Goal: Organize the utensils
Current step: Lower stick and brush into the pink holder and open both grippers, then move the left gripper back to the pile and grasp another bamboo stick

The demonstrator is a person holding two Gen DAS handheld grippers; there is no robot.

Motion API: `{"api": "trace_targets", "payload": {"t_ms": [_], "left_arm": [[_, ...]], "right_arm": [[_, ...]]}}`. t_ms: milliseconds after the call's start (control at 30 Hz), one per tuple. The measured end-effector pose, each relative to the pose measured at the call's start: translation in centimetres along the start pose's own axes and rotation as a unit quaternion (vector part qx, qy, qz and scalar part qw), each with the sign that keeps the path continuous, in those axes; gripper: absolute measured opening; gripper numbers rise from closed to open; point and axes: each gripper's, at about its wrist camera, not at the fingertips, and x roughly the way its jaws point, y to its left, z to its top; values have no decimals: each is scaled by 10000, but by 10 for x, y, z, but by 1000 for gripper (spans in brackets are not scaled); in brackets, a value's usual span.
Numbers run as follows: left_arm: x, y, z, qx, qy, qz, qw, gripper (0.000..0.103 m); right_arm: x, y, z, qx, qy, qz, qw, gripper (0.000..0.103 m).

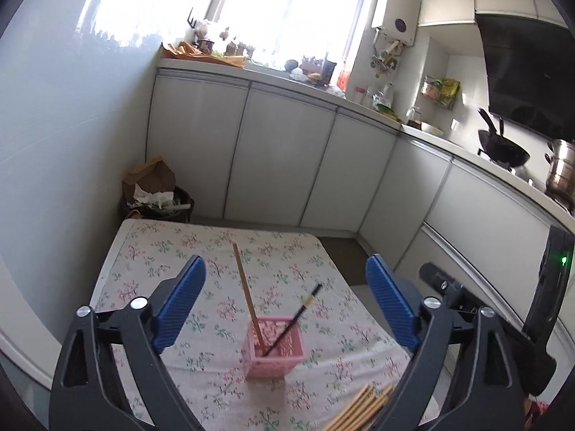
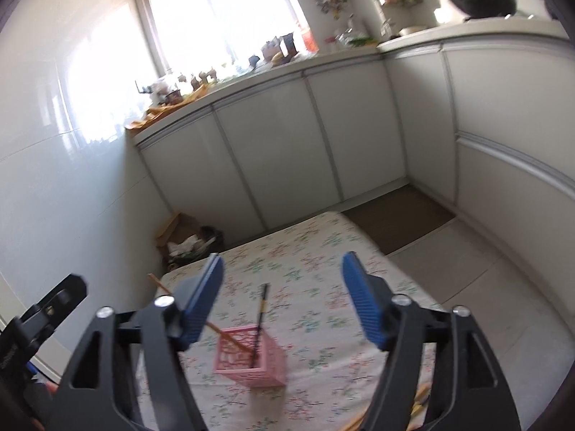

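Note:
A pink lattice basket [image 1: 275,348] stands on the floral tablecloth [image 1: 280,251]. In it lean a wooden chopstick [image 1: 244,287] and a black chopstick [image 1: 300,318]. A bundle of wooden chopsticks [image 1: 363,409] lies at the table's near edge. My left gripper [image 1: 285,269] is open above and just behind the basket, with nothing between its blue pads. In the right wrist view the basket [image 2: 251,359] holds the black chopstick [image 2: 260,319] and the wooden one [image 2: 231,339], which is partly hidden by a finger. My right gripper [image 2: 283,262] is open and empty above it.
A bin with a paper bag [image 1: 154,194] sits on the floor past the table's far left corner. White cabinets [image 1: 287,158] run along the back and right under a cluttered counter. A wok [image 1: 503,147] and a steel pot [image 1: 560,172] stand on the stove.

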Motion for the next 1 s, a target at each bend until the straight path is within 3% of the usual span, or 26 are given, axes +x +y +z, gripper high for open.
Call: {"api": "trace_targets", "payload": {"t_ms": [133,200,467,600,700,833,1000], "left_arm": [[-1,-4,-18,-41,178,-28,9998,96],[0,-4,-29,-140,295,-39,9995,96],[13,-16,-67,-56,866,-41,9962,96],[29,-35,-83,262,1414,-249,9893,96],[50,-60,-99,803,2062,-366,9745,96],[82,-91,-126,1377,2817,-551,9480,96],[121,-110,-150,1499,3595,-431,9200,96]], "right_arm": [[-19,-17,-10,-37,-203,-329,9992,93],[-26,-24,-15,-106,-295,-506,9982,97],[-60,-44,-59,-1117,-357,-1308,9844,97],[-78,-73,-90,-1196,109,-1541,9807,97],[-89,-101,-111,-894,484,-1639,9812,97],[-98,-139,-138,-221,1035,-1652,9806,97],[-87,-151,-156,-41,1458,-1594,9764,97]]}}
